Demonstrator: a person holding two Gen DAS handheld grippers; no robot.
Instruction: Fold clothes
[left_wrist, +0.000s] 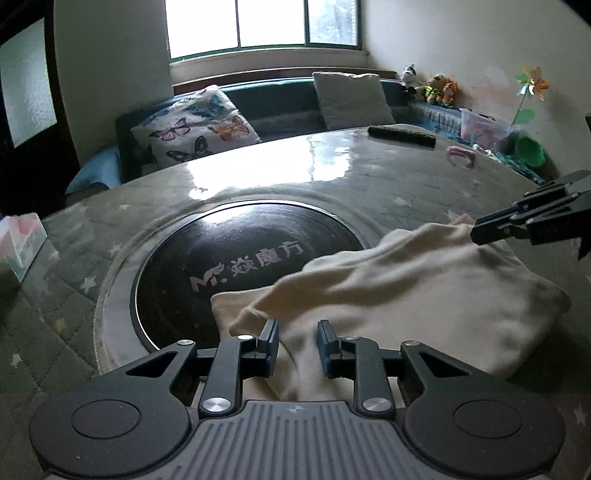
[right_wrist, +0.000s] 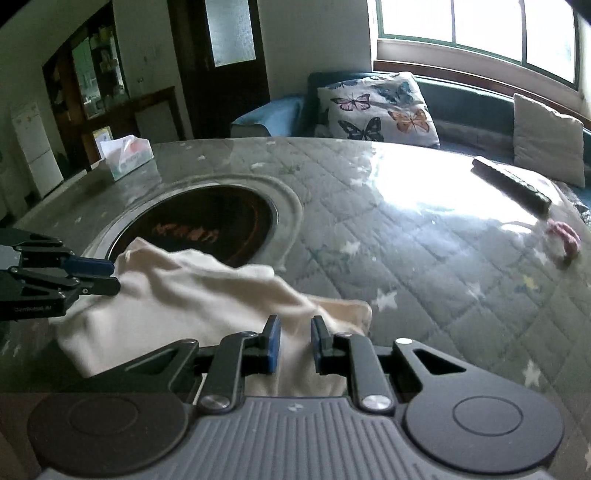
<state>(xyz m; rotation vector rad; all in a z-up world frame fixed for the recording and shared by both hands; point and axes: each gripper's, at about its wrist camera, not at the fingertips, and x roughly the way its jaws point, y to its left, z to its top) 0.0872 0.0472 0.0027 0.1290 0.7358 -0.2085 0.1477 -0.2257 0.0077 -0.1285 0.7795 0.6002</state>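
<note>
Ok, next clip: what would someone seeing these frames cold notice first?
Probably the cream garment, bunched on the quilted table cover and pinched at both ends, by the left gripper and the right gripper. Next, the round dark glass inset with pale lettering, which the cloth partly overlaps. Behind the table, the butterfly cushion on the bench under the window stands out.

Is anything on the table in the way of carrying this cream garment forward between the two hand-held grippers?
Nothing visible blocks it. The cream garment lies over the dark round inset; the remote control, pink item and tissue box sit well clear.
</note>
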